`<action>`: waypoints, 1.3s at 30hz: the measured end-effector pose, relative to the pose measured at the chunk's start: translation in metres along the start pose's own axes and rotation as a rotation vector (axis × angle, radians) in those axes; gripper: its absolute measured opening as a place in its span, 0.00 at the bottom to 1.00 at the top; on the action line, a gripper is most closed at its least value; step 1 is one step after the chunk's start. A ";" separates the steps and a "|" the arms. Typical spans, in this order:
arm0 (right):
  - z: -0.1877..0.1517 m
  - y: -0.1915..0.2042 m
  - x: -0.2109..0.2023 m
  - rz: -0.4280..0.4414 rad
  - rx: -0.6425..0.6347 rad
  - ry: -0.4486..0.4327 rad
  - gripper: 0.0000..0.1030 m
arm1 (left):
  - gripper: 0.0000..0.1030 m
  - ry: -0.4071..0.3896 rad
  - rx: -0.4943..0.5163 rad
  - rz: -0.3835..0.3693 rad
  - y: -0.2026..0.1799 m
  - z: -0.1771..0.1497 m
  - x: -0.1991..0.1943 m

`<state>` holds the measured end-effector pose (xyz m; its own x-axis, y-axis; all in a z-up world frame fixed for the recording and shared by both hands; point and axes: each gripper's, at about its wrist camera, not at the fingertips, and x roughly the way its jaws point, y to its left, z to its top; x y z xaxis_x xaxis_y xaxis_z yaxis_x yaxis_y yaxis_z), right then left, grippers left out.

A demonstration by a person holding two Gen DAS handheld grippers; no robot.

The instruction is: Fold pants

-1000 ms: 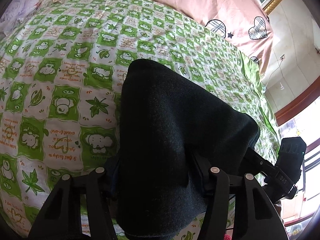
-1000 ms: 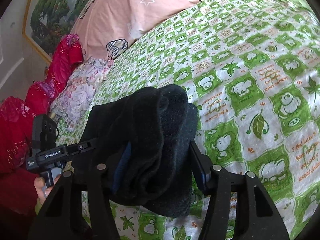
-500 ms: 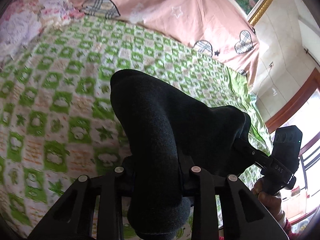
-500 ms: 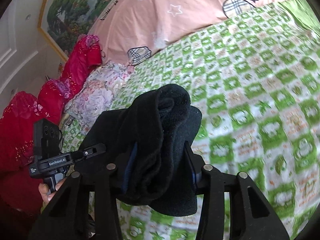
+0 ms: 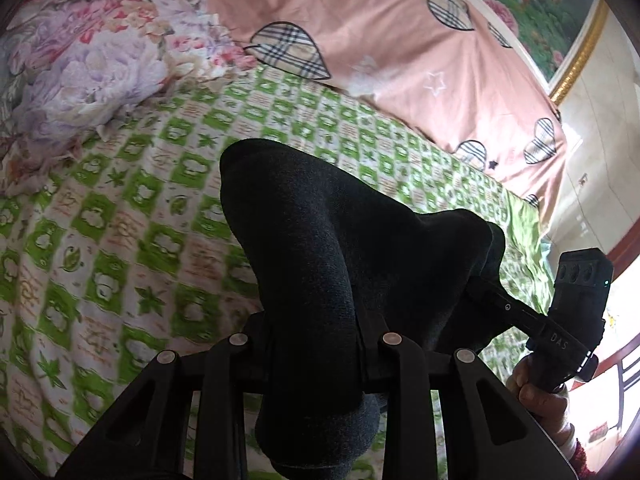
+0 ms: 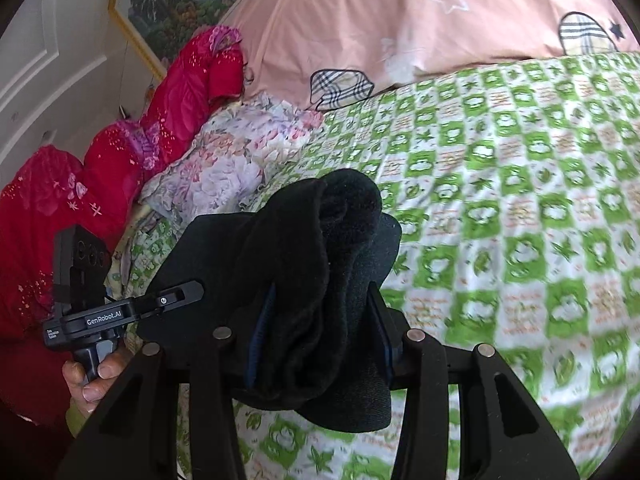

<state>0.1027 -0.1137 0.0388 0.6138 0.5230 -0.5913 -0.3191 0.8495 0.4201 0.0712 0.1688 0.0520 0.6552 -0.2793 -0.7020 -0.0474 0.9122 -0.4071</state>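
Observation:
The dark charcoal pants (image 5: 320,256) are bunched and stretched between both grippers, lifted above the green-and-white patterned bed sheet (image 5: 120,248). My left gripper (image 5: 316,336) is shut on one end of the pants; the cloth hides the fingertips. My right gripper (image 6: 320,340) is shut on the other end of the pants (image 6: 320,264), folded in thick layers between the fingers. The right gripper also shows in the left wrist view (image 5: 560,320), and the left gripper in the right wrist view (image 6: 112,308), each held by a hand.
A pink duvet with plaid hearts (image 5: 400,60) lies at the head of the bed. A floral pillow (image 5: 80,72) and red bedding (image 6: 100,168) lie at the left side. A framed picture (image 6: 192,4) hangs on the wall.
Both grippers have risen and tilted up with the pants held in them; the views now reach further towards the head of the bed, the pillow and the wall.

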 end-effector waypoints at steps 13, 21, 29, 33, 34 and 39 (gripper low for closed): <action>0.009 -0.001 0.047 -0.021 -0.034 0.069 0.45 | 0.28 0.023 -0.030 0.065 0.031 0.008 0.026; 0.004 -0.015 0.053 -0.053 -0.025 0.093 0.54 | 0.46 0.045 -0.044 0.073 0.040 0.000 0.038; 0.000 -0.031 0.051 -0.054 0.012 0.085 0.62 | 0.65 0.048 -0.060 0.092 0.049 -0.006 0.040; -0.002 -0.033 0.051 -0.051 0.022 0.078 0.63 | 0.69 0.043 -0.060 0.106 0.048 -0.009 0.040; -0.002 -0.034 0.051 -0.052 0.020 0.079 0.64 | 0.71 0.041 -0.063 0.116 0.048 -0.010 0.039; -0.002 -0.029 0.048 -0.073 0.004 0.077 0.64 | 0.76 0.032 -0.075 0.139 0.047 -0.017 0.036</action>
<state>0.1400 -0.1132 -0.0036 0.5782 0.4638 -0.6712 -0.2726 0.8852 0.3769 0.0798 0.1964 -0.0023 0.6141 -0.1619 -0.7724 -0.1934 0.9180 -0.3462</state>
